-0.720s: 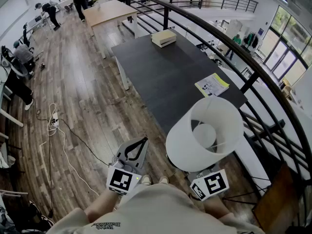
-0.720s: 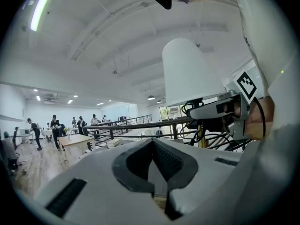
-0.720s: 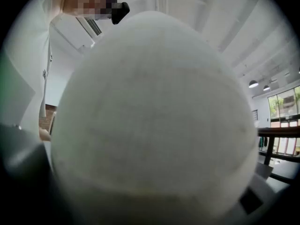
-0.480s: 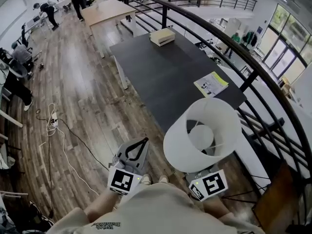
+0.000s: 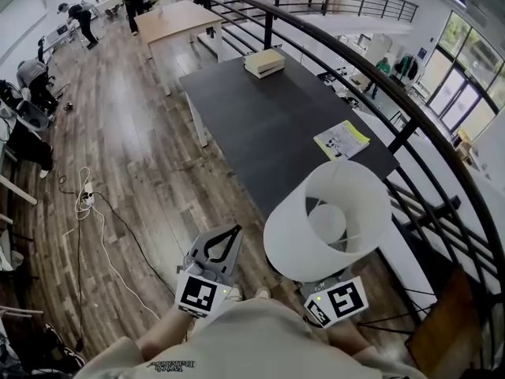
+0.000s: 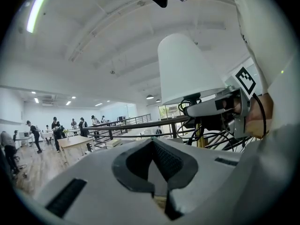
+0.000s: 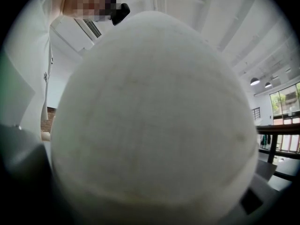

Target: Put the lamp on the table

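Observation:
The lamp's white drum shade [image 5: 327,219] hangs over the floor just short of the near end of the dark table [image 5: 268,125]. It hides my right gripper's jaws in the head view, where only the marker cube [image 5: 338,300] shows. In the left gripper view my right gripper [image 6: 194,109] grips the lamp right under the shade [image 6: 187,67], above a brass-coloured stem [image 6: 198,136]. The shade [image 7: 150,121] fills the right gripper view. My left gripper [image 5: 234,230] hangs to the lamp's left, jaws together with nothing in them.
On the dark table lie a flat box [image 5: 265,61] at the far end and a yellow leaflet [image 5: 342,139] near the right edge. A black railing [image 5: 371,77] curves along its right side. A cable [image 5: 87,200] trails on the wood floor; a wooden table [image 5: 177,18] and people stand far back.
The lamp shade has drifted slightly to the left in the head view. Both grippers keep their places and their grip.

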The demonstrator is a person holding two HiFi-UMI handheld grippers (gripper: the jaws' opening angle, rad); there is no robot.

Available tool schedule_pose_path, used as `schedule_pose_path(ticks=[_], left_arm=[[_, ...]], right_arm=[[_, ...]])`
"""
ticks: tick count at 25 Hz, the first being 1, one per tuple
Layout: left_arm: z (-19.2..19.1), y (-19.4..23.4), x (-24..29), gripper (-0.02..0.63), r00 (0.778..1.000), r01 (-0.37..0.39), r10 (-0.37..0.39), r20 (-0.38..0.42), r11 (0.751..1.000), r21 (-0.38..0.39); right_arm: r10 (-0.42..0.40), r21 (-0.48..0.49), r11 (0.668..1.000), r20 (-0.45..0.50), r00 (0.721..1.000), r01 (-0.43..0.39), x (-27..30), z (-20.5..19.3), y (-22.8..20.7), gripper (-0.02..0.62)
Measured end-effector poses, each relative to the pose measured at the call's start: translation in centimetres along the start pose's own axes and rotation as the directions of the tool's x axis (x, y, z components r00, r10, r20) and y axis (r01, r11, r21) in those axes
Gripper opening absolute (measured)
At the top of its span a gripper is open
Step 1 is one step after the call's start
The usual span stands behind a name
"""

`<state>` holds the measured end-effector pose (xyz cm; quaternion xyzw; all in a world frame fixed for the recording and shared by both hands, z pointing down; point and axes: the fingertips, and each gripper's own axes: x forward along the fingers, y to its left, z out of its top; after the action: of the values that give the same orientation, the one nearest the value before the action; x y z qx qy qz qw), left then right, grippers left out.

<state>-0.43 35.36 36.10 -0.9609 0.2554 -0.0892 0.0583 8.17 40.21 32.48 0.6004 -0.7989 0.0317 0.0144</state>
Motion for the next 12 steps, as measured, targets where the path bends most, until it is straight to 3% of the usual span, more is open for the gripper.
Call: schedule_pose_path(ticks=[12], left_arm=[[-1.1,-1.5,0.5,0.005,0.999,-0.042,0.041,-0.032,0.999,-0.016]], right_arm=[[0.060,0.013,0.998,-0.011,0.998,-0.060,-0.8,-1.1,-0.6,0.133]])
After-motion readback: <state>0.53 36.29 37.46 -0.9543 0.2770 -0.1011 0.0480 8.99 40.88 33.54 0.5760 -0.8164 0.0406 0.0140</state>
